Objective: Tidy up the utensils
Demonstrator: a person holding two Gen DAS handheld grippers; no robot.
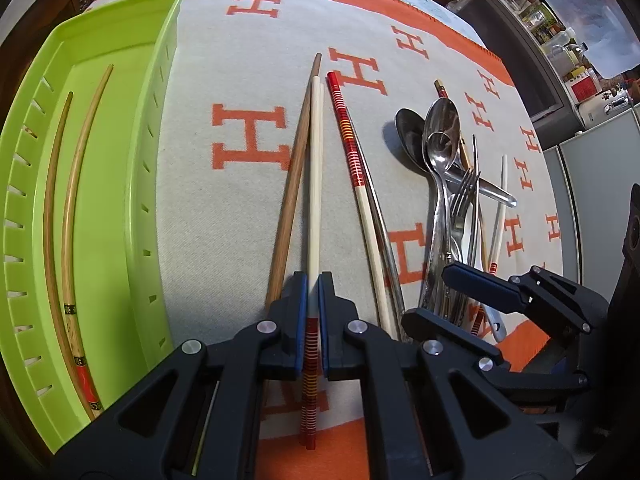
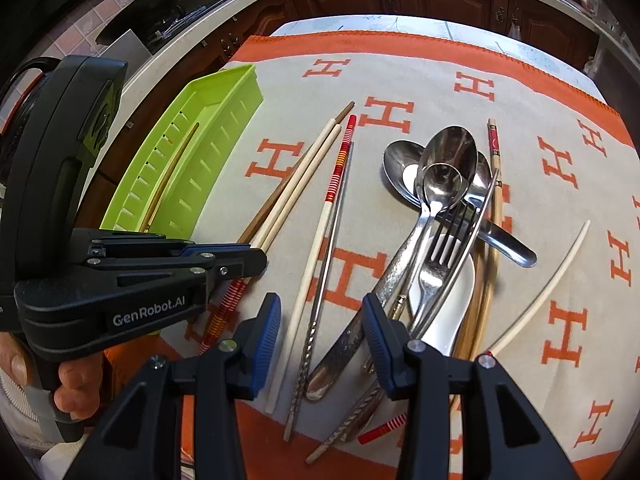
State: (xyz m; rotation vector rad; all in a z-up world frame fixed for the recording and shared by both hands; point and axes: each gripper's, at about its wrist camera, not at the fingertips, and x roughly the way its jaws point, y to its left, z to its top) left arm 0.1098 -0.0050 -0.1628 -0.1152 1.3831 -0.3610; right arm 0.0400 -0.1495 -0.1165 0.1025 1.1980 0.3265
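I'm looking over the orange-and-grey H-patterned cloth (image 2: 440, 72), where the green tray (image 1: 100, 240) is sitting at the left edge with two bamboo chopsticks (image 1: 66, 220) lying inside. The spoon-and-fork pile (image 2: 444, 208) is resting right of centre. My left gripper (image 1: 313, 296) is clamping a pair of cream chopsticks (image 1: 316, 168), while my right gripper (image 2: 320, 336) is hovering over the cloth with jaws spread wide

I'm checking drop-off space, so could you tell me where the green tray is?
The green tray lies at the cloth's left edge, left of the brown chopstick.
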